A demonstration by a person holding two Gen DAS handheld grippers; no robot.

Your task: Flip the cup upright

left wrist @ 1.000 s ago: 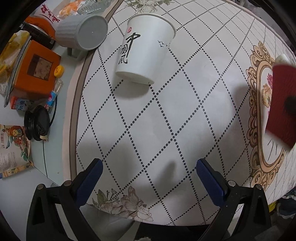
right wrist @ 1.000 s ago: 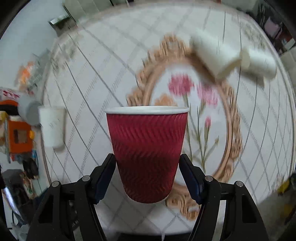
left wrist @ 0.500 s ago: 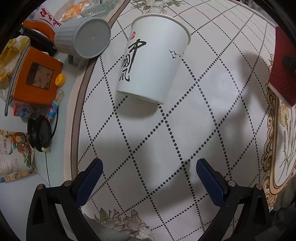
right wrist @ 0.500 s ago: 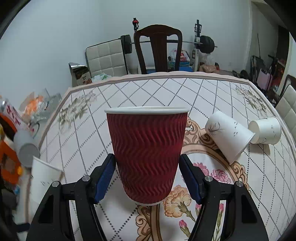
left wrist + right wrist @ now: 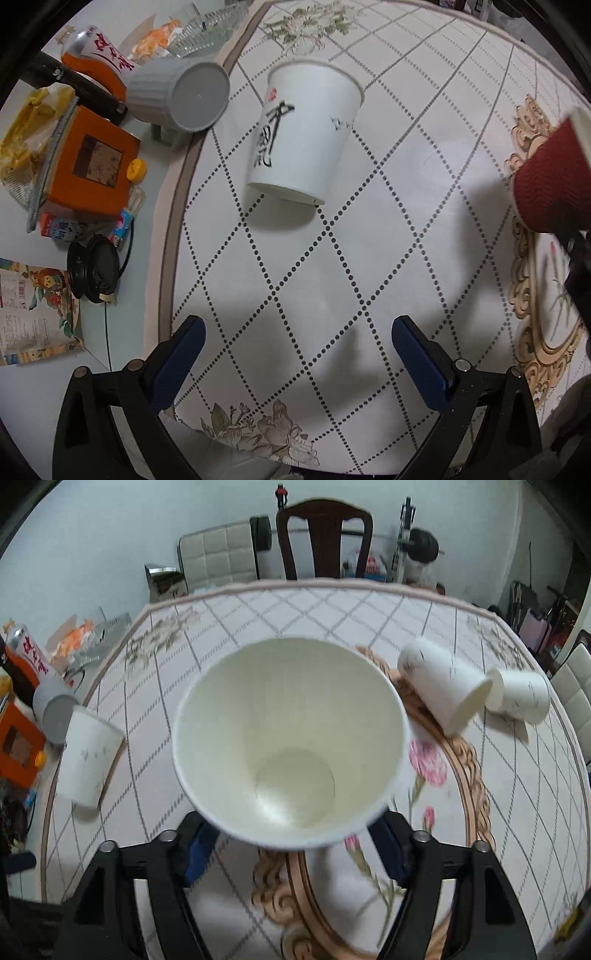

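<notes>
My right gripper [image 5: 291,845] is shut on a red ribbed paper cup [image 5: 291,738]. The cup's open mouth tilts toward the camera, so I see its white inside. The same red cup [image 5: 550,184] shows at the right edge of the left wrist view, above the table. My left gripper [image 5: 295,354] is open and empty, hovering over the tablecloth [image 5: 388,240]. A white paper cup with black calligraphy [image 5: 306,133] stands ahead of it, beyond the fingertips; it also shows in the right wrist view [image 5: 88,753].
Two white cups [image 5: 443,686] [image 5: 517,694] lie on their sides at the right. A grey cup [image 5: 181,96], an orange box [image 5: 88,166], packets and a black lid [image 5: 92,269] crowd the left table edge. Chairs [image 5: 325,539] stand behind the table.
The red cup has tipped in my right gripper: I saw its side upright, now its open mouth faces the camera. The left gripper has pulled back slightly from the white cup.
</notes>
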